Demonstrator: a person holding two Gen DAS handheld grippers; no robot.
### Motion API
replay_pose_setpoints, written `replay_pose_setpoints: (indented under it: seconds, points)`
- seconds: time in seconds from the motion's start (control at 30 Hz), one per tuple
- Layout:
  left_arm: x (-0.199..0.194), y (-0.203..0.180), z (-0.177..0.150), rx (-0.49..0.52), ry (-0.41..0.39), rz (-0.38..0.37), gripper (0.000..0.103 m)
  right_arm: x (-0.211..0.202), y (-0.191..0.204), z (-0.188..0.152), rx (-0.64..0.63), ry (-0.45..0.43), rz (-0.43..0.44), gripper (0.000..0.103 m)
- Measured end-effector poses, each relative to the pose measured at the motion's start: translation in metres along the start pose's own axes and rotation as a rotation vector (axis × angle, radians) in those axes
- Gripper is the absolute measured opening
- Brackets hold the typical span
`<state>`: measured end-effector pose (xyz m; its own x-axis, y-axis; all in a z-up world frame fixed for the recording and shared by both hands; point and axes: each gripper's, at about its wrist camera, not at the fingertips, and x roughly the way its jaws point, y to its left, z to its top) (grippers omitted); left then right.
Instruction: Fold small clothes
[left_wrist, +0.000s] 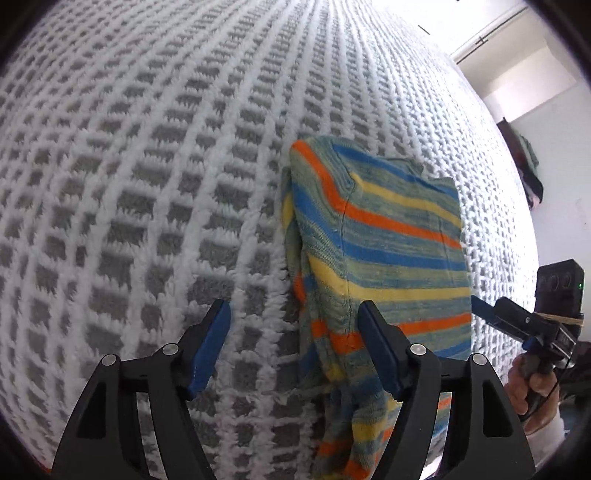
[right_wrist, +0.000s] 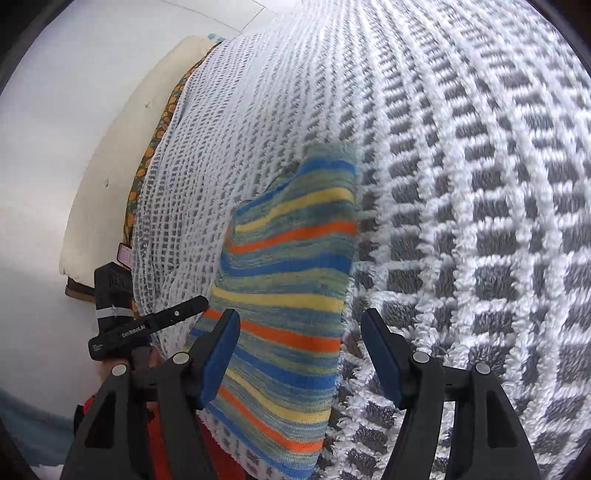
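A small striped garment in blue, yellow, orange and green lies folded flat on the white-and-grey waffle blanket. My left gripper hovers open over the garment's near left edge. Its right finger is over the cloth and its left finger over the blanket. In the right wrist view the same garment runs up between the fingers of my open right gripper, with the garment's right edge inside the gap. Neither gripper's pads press on the cloth. A finger of the right gripper shows at the garment's right side.
The blanket covers a bed and spreads wide around the garment. A cream mattress edge and a patterned orange-green cloth lie at the bed's far side by a white wall. A person's hand holds the right gripper. Clothes hang on the wall.
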<state>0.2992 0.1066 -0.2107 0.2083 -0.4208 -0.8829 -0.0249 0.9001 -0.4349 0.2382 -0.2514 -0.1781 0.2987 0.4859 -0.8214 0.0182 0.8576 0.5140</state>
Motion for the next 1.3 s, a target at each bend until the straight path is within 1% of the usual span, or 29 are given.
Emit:
replay_pose_setpoints:
  seconds: [0.07, 0.13, 0.2, 0.23, 0.27, 0.3, 0.33, 0.37, 0.4, 0.5, 0.6, 0.7, 0.73, 0.8, 0.83, 0.87, 0.9, 0.93, 0.97, 1.0, 1.07, 1.1, 1.13, 1.17, 1.23, 1.3]
  points:
    - [0.013, -0.011, -0.009, -0.012, 0.012, -0.007, 0.079, 0.012, -0.008, 0.002, 0.046, 0.022, 0.038, 0.068]
    - [0.029, -0.016, -0.001, 0.005, 0.017, -0.010, 0.082, 0.031, -0.013, 0.005, 0.079, 0.061, 0.068, 0.068]
    - [0.038, -0.027, 0.005, 0.011, 0.033, -0.010, 0.080, 0.048, -0.012, 0.010, 0.085, 0.083, 0.022, 0.067]
    - [0.043, -0.031, 0.005, 0.009, 0.032, -0.013, 0.063, 0.054, -0.011, 0.011, 0.080, 0.094, 0.021, 0.054]
    - [0.046, -0.037, 0.003, 0.014, 0.034, -0.039, 0.022, 0.056, -0.008, 0.011, 0.067, 0.098, 0.023, 0.038]
    - [0.049, -0.044, 0.002, 0.013, 0.046, -0.061, 0.016, 0.060, -0.002, 0.012, 0.049, 0.106, 0.012, 0.026]
    - [0.046, -0.050, -0.001, 0.020, 0.026, -0.044, 0.015, 0.061, 0.007, 0.013, 0.022, 0.101, -0.020, 0.025]
    - [0.046, -0.063, -0.002, 0.037, 0.004, -0.034, 0.014, 0.059, 0.019, 0.012, -0.028, 0.093, -0.072, 0.023]
    - [0.036, -0.069, -0.006, 0.051, -0.023, -0.034, 0.014, 0.056, 0.034, 0.011, -0.100, 0.082, -0.112, 0.022]
    - [-0.001, -0.078, -0.007, 0.042, -0.101, -0.080, 0.013, 0.038, 0.089, 0.002, -0.318, 0.033, -0.170, 0.020]
    - [-0.044, -0.086, 0.003, 0.053, -0.218, -0.076, 0.013, 0.022, 0.142, 0.003, -0.475, -0.030, -0.175, 0.020]
    - [-0.091, -0.089, 0.022, 0.054, -0.345, -0.066, 0.013, 0.013, 0.184, 0.021, -0.547, -0.099, -0.128, 0.020]
    - [-0.107, -0.080, 0.028, 0.056, -0.376, -0.056, 0.014, 0.010, 0.194, 0.030, -0.563, -0.114, -0.115, 0.020]
    - [-0.116, -0.082, 0.045, 0.065, -0.429, -0.001, 0.016, 0.010, 0.210, 0.051, -0.584, -0.143, -0.103, 0.020]
    - [-0.119, -0.076, 0.049, 0.073, -0.442, 0.035, 0.021, 0.013, 0.215, 0.061, -0.581, -0.146, -0.096, 0.023]
    - [-0.112, -0.076, 0.054, 0.079, -0.450, 0.104, 0.031, 0.018, 0.214, 0.073, -0.566, -0.139, -0.113, 0.028]
    - [-0.108, -0.069, 0.054, 0.082, -0.455, 0.188, 0.046, 0.022, 0.213, 0.082, -0.549, -0.130, -0.162, 0.046]
    - [-0.109, -0.060, 0.047, 0.089, -0.462, 0.269, 0.064, 0.021, 0.211, 0.086, -0.538, -0.139, -0.244, 0.075]
    - [-0.105, -0.059, 0.037, 0.105, -0.477, 0.344, 0.071, 0.019, 0.208, 0.088, -0.534, -0.160, -0.313, 0.084]
    - [-0.103, -0.058, 0.025, 0.130, -0.494, 0.397, 0.074, 0.014, 0.206, 0.086, -0.533, -0.177, -0.339, 0.087]
    - [-0.102, -0.056, -0.001, 0.159, -0.510, 0.455, 0.088, -0.002, 0.199, 0.073, -0.532, -0.196, -0.340, 0.088]
    - [-0.099, -0.058, -0.014, 0.159, -0.517, 0.485, 0.091, -0.007, 0.196, 0.064, -0.533, -0.197, -0.356, 0.092]
    - [-0.097, -0.061, -0.027, 0.159, -0.522, 0.506, 0.095, -0.010, 0.192, 0.055, -0.538, -0.193, -0.385, 0.096]
    - [-0.098, -0.064, -0.038, 0.158, -0.523, 0.511, 0.099, -0.014, 0.188, 0.045, -0.547, -0.188, -0.418, 0.097]
    - [-0.099, -0.073, -0.061, 0.144, -0.522, 0.525, 0.099, -0.023, 0.178, 0.020, -0.558, -0.173, -0.465, 0.097]
    - [-0.102, -0.083, -0.080, 0.119, -0.504, 0.545, 0.099, -0.030, 0.169, -0.006, -0.548, -0.156, -0.480, 0.097]
